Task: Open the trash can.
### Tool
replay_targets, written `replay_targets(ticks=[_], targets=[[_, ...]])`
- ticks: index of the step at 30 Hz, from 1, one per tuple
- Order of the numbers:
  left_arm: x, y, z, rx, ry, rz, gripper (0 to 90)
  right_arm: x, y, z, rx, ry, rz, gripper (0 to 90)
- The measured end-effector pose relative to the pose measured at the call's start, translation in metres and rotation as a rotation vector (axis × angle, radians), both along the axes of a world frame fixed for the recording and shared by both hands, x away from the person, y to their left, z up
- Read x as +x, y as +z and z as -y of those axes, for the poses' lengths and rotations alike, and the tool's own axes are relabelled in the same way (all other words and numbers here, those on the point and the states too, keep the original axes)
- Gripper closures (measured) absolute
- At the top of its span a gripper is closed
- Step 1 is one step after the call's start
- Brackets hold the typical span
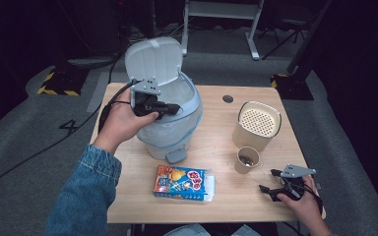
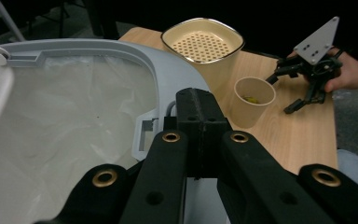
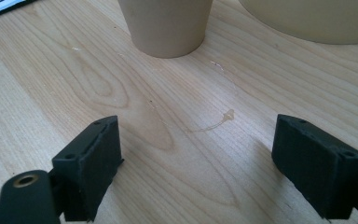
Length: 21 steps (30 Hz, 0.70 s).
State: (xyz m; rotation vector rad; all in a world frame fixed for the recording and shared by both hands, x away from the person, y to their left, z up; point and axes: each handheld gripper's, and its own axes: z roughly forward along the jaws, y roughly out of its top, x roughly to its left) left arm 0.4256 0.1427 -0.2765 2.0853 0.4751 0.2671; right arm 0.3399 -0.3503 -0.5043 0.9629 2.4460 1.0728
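Left hand-held gripper (image 1: pixel 170 108) – jaws closed, empty – hovers over the open bin (image 1: pixel 177 125); right hand-held gripper (image 1: pixel 270 183) rests wide open by the paper cup (image 1: pixel 246 160) on the tabletop (image 1: pixel 226 191).

Bin (image 1: pixel 174 123) left on table (image 1: pixel 226 196), box (image 1: pixel 183 182) before it, cup (image 1: pixel 247 160) right.

box (image 1: pixel 184 182): colourful print with red characters on a white panel, too small and blurred to read
floor (image 1: pixel 39 147): a dark mark shaped like the digit 4, left of the table (image 1: pixel 226 196)
bin (image 1: pixel 170 125): no text readable
cup (image 1: pixel 246 160): no text readable
beige container (image 1: pixel 257 125): no text readable
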Motion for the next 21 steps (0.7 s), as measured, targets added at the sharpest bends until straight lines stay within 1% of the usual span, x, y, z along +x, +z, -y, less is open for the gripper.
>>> replay_targets(ticks=[2, 4, 5, 6, 7, 8, 9, 10, 11, 12, 13, 14, 15, 16, 17, 18, 19, 20, 21], targets=[[0.000, 0.000, 0.000, -0.005, 0.003, -0.001, 90.0, 0.000, 0.000, 0.000, -0.001, 0.000, 0.001, 15.8], [0.000, -0.002, -0.001, -0.022, 0.000, -0.006, 90.0, 0.000, 0.000, 0.000, -0.001, 0.000, 0.001, 15.8], [0.000, -0.002, -0.001, -0.027, -0.005, -0.005, 90.0, 0.000, 0.000, 0.000, -0.001, -0.001, 0.001, 15.8], [-0.002, -0.003, -0.002, -0.040, 0.004, 0.009, 90.0, 0.000, 0.000, 0.000, -0.001, 0.000, 0.001, 15.8], [-0.002, -0.003, -0.002, -0.040, 0.004, 0.009, 89.9, 0.000, 0.000, 0.000, -0.001, -0.001, 0.000, 15.8], [-0.004, -0.003, -0.002, -0.048, 0.016, 0.015, 84.6, 0.000, 0.000, 0.000, -0.001, -0.001, 0.000, 15.8], [-0.004, -0.003, -0.002, -0.048, 0.016, 0.015, 74.3, 0.000, 0.000, 0.000, 0.000, -0.002, 0.000, 15.8], [-0.006, -0.003, -0.001, -0.051, 0.030, 0.019, 63.9, 0.000, 0.000, 0.000, 0.001, -0.002, -0.001, 15.8], [-0.008, -0.004, -0.001, -0.049, 0.043, 0.032, 63.9, 0.000, 0.000, 0.000, 0.001, -0.002, -0.001, 15.8], [-0.010, -0.004, -0.001, -0.047, 0.038, 0.033, 61.2, 0.000, 0.000, 0.000, 0.001, -0.002, -0.001, 15.8], [-0.014, -0.004, -0.002, -0.056, 0.028, 0.030, 60.6, 0.000, 0.000, 0.000, 0.001, -0.003, -0.002, 15.8], [-0.017, -0.004, -0.002, -0.067, 0.021, 0.031, 55.0, 0.000, 0.000, -0.001, 0.002, -0.010, -0.002, 15.8], [-0.020, -0.004, -0.003, -0.086, 0.013, 0.030, 55.0, 0.000, 0.000, -0.001, 0.002, -0.010, -0.002, 15.8], [-0.024, -0.005, -0.004, -0.103, 0.001, 0.029, 50.5, -0.001, 0.000, -0.002, 0.002, -0.017, -0.001, 17.0], [-0.028, -0.005, -0.005, -0.108, -0.006, 0.031, 47.8, -0.001, 0.001, -0.002, 0.004, -0.018, -0.001, 21.9], [-0.034, -0.006, -0.006, -0.114, -0.010, 0.036, 47.8, -0.001, 0.001, -0.002, 0.004, -0.018, -0.001, 21.9], [-0.039, -0.007, -0.007, -0.114, -0.011, 0.042, 46.0, -0.003, 0.002, -0.002, 0.007, -0.011, 0.001, 32.1], [-0.044, -0.008, -0.008, -0.114, -0.015, 0.039, 45.2, -0.005, 0.005, -0.003, 0.008, 0.004, 0.007, 35.7], [-0.054, -0.012, -0.011, -0.113, -0.020, 0.039, 44.1, -0.007, 0.007, -0.005, 0.010, 0.007, 0.007, 36.6]])
